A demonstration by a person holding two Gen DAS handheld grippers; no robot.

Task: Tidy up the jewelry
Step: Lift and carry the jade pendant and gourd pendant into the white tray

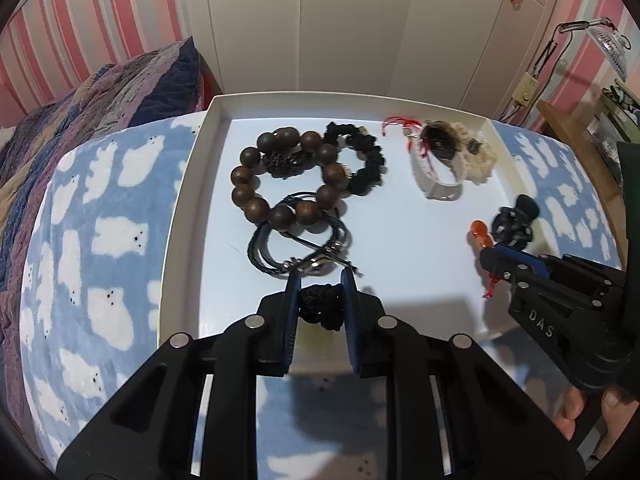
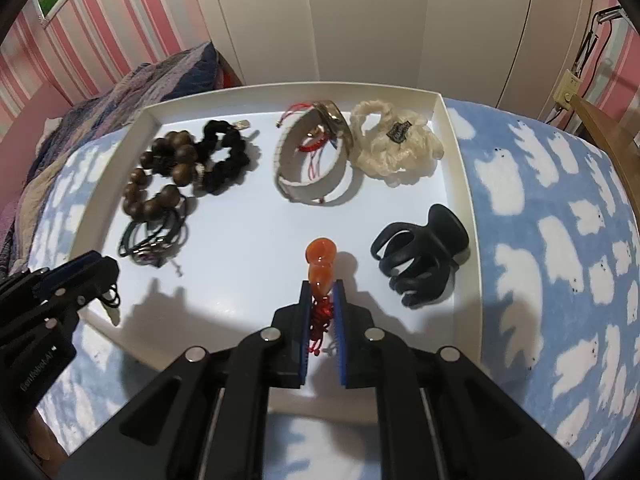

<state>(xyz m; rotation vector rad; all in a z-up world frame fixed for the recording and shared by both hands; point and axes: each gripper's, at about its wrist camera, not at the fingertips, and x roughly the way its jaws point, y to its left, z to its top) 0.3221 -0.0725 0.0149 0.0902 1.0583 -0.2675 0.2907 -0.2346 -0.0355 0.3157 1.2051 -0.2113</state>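
Observation:
A white tray point(image 1: 180, 184) holds the jewelry: a brown bead bracelet point(image 1: 286, 178), a black scrunchie point(image 1: 366, 160), a dark cord bracelet point(image 1: 300, 246), a white watch with red string point(image 1: 434, 160), a cream scrunchie point(image 2: 396, 146) and a black claw clip point(image 2: 420, 256). My left gripper point(image 1: 321, 280) is shut on a black hair tie point(image 1: 321, 306) over the tray's near side. My right gripper point(image 2: 322, 290) is shut on an orange gourd pendant point(image 2: 320, 262) with a red knotted cord, held over the tray's near middle; the pendant also shows in the left wrist view point(image 1: 480, 236).
The tray lies on a blue blanket with white bears point(image 2: 560, 240). A striped quilt point(image 1: 80, 120) lies at the left. White wardrobe doors point(image 1: 340, 20) stand behind. A wooden edge point(image 2: 604, 136) and a wall socket with cables are at the far right.

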